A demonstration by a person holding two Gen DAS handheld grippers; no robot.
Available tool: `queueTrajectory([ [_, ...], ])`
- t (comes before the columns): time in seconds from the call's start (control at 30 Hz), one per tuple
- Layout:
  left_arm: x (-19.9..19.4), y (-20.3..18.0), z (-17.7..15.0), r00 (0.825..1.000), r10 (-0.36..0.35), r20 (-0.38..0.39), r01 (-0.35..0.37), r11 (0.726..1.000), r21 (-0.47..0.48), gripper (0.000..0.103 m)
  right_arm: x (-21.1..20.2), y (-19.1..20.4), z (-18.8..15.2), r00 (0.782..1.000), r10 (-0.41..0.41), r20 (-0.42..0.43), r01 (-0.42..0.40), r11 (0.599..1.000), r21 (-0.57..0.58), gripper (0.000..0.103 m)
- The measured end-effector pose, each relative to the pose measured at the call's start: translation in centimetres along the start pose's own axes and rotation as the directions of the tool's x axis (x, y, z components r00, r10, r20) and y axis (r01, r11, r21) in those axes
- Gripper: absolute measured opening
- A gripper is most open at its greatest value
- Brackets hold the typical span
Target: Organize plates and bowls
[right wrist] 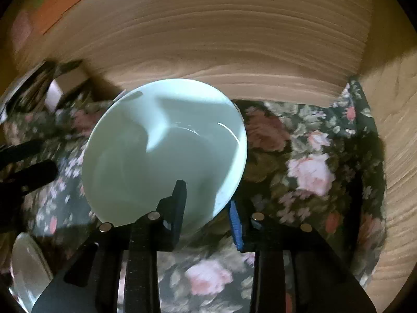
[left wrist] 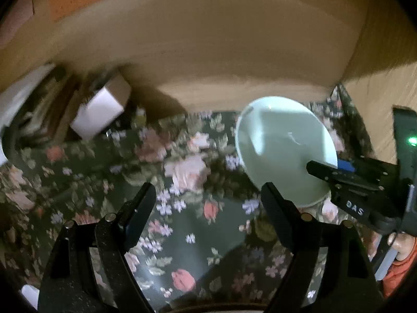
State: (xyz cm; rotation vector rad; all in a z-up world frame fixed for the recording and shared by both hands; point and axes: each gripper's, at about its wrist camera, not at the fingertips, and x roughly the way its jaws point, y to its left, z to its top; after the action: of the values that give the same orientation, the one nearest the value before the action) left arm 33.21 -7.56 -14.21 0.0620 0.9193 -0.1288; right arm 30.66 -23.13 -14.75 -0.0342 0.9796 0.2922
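Gripping: right gripper [right wrist: 206, 208] pinches pale green bowl [right wrist: 166, 151] rim
Left gripper [left wrist: 208, 203]: spread, empty
Risk: thin rim hold, probably slips if tilted

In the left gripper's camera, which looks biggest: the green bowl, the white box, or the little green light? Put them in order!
As they look in that view:
1. Green bowl
2. White box, though it sits farther back, so it may really be bigger than it looks
3. Green light, a tiny dot

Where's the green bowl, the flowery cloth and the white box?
green bowl [right wrist: 166, 151], right wrist view, inside of the bowl.
flowery cloth [left wrist: 182, 172], left wrist view, a pink rose on it.
white box [left wrist: 100, 116], left wrist view, its white side.
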Motion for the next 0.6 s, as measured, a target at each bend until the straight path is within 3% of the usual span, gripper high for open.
queueTrajectory([
  [0.2, 1.3, 0.4, -1.3, 0.997, -0.016, -0.079, 0.015, 1.000, -0.011, 0.081, -0.9, 2.3, -1.4, 0.997, 0.068, -0.026, -0.070, 0.996, -0.063, 0.027],
  [0.37, 2.1, 0.0, -2.3, 0.990, -0.013, -0.140, 0.017, 0.999, 0.029, 0.066, -1.5, 2.5, -1.6, 0.994, 0.102, -0.042, -0.104, 0.993, -0.055, 0.027],
  [0.6, 2.7, -0.4, -2.4, 0.986, -0.037, -0.164, 0.040, 0.999, 0.015, 0.044, -1.4, 1.7, -0.8, 0.998, 0.063, -0.018, -0.063, 0.998, -0.012, 0.030],
])
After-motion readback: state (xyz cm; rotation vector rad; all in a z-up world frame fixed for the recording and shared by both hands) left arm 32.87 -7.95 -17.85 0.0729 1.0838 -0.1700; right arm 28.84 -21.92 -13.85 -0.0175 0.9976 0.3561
